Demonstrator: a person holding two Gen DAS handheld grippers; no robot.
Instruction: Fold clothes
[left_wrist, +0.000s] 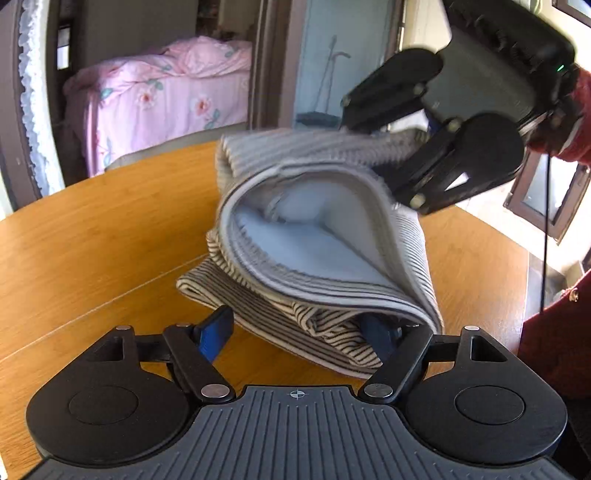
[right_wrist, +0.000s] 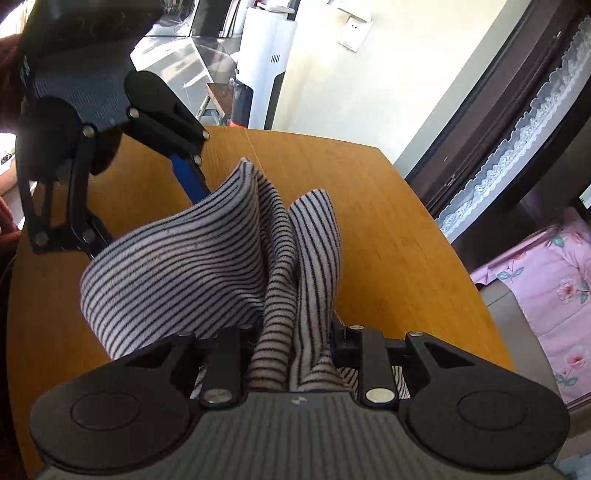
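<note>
A striped garment (left_wrist: 325, 236) with dark and pale stripes and a pale blue lining is bunched above the wooden table (left_wrist: 92, 240). My left gripper (left_wrist: 299, 332) is open; its left blue finger (left_wrist: 214, 332) is clear and the right one is under the garment's lower edge. My right gripper (right_wrist: 291, 354) is shut on a gathered fold of the striped garment (right_wrist: 207, 266). In the left wrist view the right gripper (left_wrist: 388, 162) holds the far top edge up. In the right wrist view the left gripper (right_wrist: 155, 218) reaches under the far side.
The round-cornered table has bare wood on the left (left_wrist: 74, 295) and on the right (right_wrist: 388, 240). A bed with a pink floral cover (left_wrist: 166, 96) stands beyond the table. A white appliance (right_wrist: 266, 66) stands by the far wall. My red sleeve (left_wrist: 554, 332) is at right.
</note>
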